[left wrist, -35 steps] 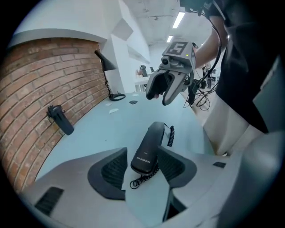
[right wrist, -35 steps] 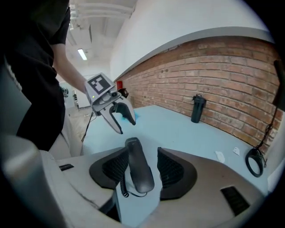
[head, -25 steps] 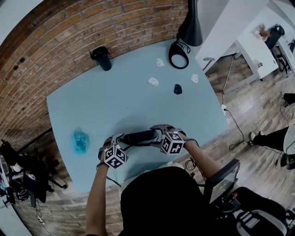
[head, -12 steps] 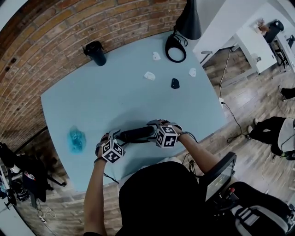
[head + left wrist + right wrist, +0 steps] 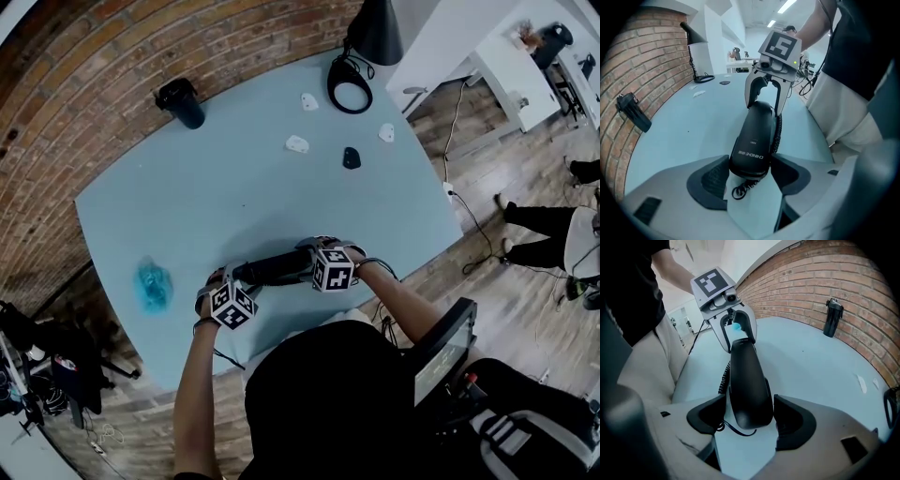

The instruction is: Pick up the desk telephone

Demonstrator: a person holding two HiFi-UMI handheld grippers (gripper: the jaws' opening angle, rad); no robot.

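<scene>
The black telephone handset [image 5: 277, 270] lies flat on the light blue table [image 5: 234, 187] near its front edge, its coiled cord [image 5: 777, 133] along one side. My left gripper [image 5: 239, 278] straddles the handset's left end [image 5: 750, 159]. Its jaws have just been closing with that end between them, and both pads now lie against its sides. My right gripper [image 5: 307, 258] straddles the other end [image 5: 750, 404], with a thin gap beside each pad [image 5: 792, 420]. Each gripper shows in the other's view, at the far end of the handset.
A black flask [image 5: 181, 101] stands at the back left by the brick wall. A lamp base [image 5: 352, 86], small white pieces [image 5: 297, 143] and a small black piece [image 5: 351, 157] lie at the back right. A blue crumpled thing [image 5: 153, 284] sits at the left.
Both grippers have sunk a little lower over the ends of the handset. The handset has not moved on the table.
</scene>
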